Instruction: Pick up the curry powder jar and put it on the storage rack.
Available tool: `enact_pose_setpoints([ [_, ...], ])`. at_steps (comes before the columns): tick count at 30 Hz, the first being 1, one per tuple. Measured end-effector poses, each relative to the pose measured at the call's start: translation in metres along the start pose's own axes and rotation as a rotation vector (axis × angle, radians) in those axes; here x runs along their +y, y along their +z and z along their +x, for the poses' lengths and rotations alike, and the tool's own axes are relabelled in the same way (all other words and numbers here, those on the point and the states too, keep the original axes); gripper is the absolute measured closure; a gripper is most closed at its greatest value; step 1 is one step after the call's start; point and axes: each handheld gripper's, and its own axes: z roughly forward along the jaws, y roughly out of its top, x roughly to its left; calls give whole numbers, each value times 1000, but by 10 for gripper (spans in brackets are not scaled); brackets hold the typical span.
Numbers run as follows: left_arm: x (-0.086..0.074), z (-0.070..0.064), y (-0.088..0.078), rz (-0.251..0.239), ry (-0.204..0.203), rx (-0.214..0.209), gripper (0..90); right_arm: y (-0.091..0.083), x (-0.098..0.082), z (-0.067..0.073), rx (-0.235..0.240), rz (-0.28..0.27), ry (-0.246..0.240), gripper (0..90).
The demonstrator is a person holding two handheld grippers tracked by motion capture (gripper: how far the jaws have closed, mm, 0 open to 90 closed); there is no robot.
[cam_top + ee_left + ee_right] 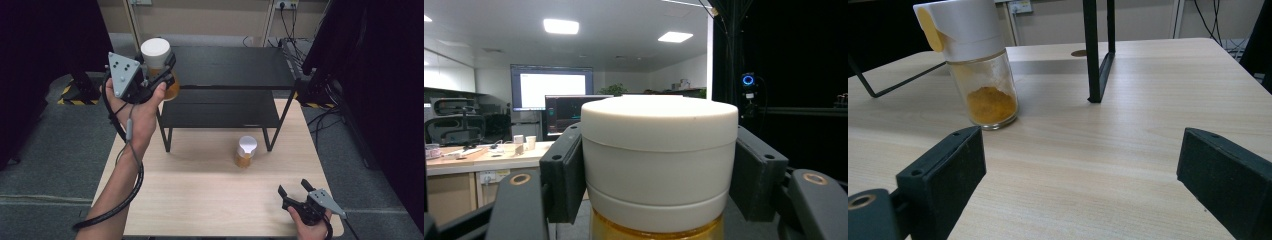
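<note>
The held jar [159, 62], a glass spice jar with a white cap and amber-yellow content below it, is being kept up in the air at the left end of the black shelf rack [230, 67], about at the height of the rack's upper shelf. It is standing upright and is not touching any surface. The left gripper [162, 67] is clenching it: in the left gripper view the two black jaws are pressing on the white cap [659, 160] from both sides, and a strip of the yellow glass is showing under the cap. The person's left hand [135, 107] is carrying this gripper, the grey three-cornered plate [122, 72] is facing up toward the high camera, and the cable [122, 190] is hanging down along the forearm.

A second jar [245, 151] of the same kind is standing on the wooden table [200, 200], just in front of the rack, near its right front leg. In the right gripper view this second jar [975, 65] is showing orange powder in its lower part and a yellow disc on the side of its white cap, and the rack's leg [1093, 55] is standing beside it.

The right gripper [296, 189] is resting low at the near right corner of the table, in the person's right hand [310, 227]. Its jaws are standing wide apart with nothing between them; bare table top is lying between the two pads. It is well apart from both jars.
</note>
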Motion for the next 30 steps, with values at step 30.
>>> enact_pose_setpoints([
  [30,14,-2,67,76,43,48,338,0,-1,-1,6,-3,0,56],
])
